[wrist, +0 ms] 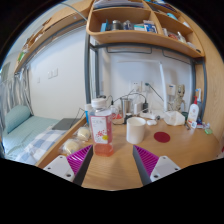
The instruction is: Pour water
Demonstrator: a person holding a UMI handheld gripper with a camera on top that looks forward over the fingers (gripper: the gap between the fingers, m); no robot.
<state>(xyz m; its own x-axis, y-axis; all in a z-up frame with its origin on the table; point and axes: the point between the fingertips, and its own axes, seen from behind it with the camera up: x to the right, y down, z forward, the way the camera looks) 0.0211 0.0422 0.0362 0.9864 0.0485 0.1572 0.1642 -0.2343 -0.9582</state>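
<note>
Jaws wide apart, nothing held

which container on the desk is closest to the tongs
The clear bottle with orange liquid, just ahead of the left finger of the open tongs. The white cup stands slightly farther back; the other bottles stand farther off to the right.

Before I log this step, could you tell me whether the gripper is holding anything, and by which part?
Nothing is held. The gripper is open, its fingers empty; the bottle and white cup stand on the table beyond them.
</note>
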